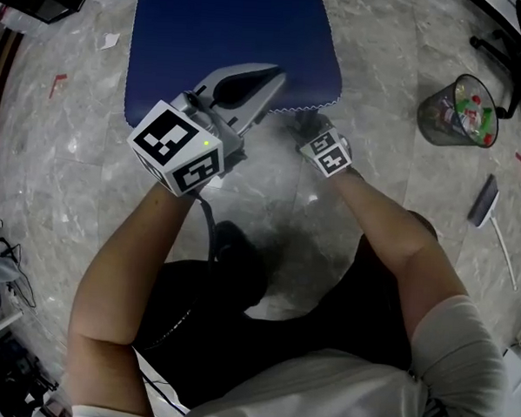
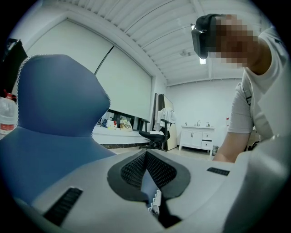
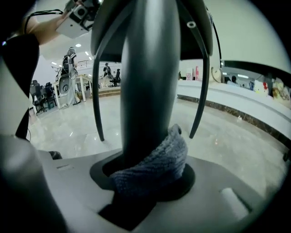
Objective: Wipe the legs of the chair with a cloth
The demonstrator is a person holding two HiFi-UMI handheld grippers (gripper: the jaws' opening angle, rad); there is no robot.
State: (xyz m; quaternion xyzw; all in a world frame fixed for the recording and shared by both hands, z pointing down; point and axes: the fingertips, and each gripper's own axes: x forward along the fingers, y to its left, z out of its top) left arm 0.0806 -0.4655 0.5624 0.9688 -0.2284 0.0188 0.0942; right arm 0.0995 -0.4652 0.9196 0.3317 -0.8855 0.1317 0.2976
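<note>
From the head view, the chair's blue seat (image 1: 225, 44) lies below me. My left gripper (image 1: 272, 77) reaches level to its near edge. In the left gripper view that gripper (image 2: 148, 175) is shut on the seat's thin white-stitched edge (image 2: 154, 200), with the blue seat (image 2: 50, 113) rising at left. My right gripper (image 1: 307, 123) points down under the seat's front edge, its tips hidden. In the right gripper view a grey knitted cloth (image 3: 157, 166) sits in the right gripper (image 3: 143, 177), wrapped against the chair's thick dark leg (image 3: 148, 82), which stands between the jaws.
Two thinner dark chair legs (image 3: 96, 91) (image 3: 200, 82) stand behind on the marble floor. A mesh waste bin (image 1: 459, 109) and a long-handled brush (image 1: 486, 199) are at right, an office chair base (image 1: 513, 42) beyond. A water bottle (image 2: 7, 116) stands left of the seat.
</note>
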